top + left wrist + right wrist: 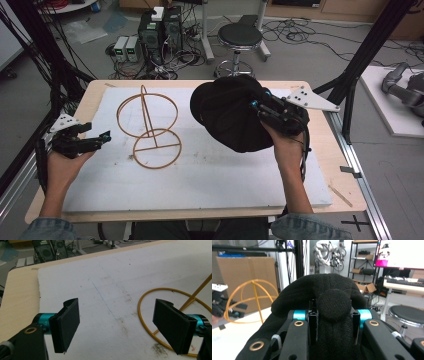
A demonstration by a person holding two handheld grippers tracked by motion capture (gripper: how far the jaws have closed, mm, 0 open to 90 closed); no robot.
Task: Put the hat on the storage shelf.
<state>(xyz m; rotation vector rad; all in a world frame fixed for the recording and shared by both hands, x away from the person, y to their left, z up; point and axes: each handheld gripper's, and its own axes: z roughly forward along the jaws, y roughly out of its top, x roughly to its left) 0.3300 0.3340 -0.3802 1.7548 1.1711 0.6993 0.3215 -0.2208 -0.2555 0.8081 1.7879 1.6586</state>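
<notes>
A black knit hat (pixel 227 112) hangs above the right half of the white foam board (pixel 200 180), with my right gripper (pixel 259 101) shut on its fabric. In the right gripper view the hat (pixel 329 287) bulges over and between the jaws of the right gripper (pixel 334 325). A gold wire stand (pixel 150 125), two rings on a slanted rod, rests on the board left of the hat. My left gripper (pixel 100 138) is held at the board's left edge, open and holding nothing. In the left gripper view the left gripper (pixel 120 325) has its jaws wide apart, and the stand's lower ring (pixel 163 289) lies just ahead on the right.
The foam board lies on a wooden table (pixel 327 150). Behind the table stand a black stool (pixel 240 37) and computer boxes (pixel 160 27) amid cables. A black frame post (pixel 370 45) slants at the right, beside a grey robot arm (pixel 405 85).
</notes>
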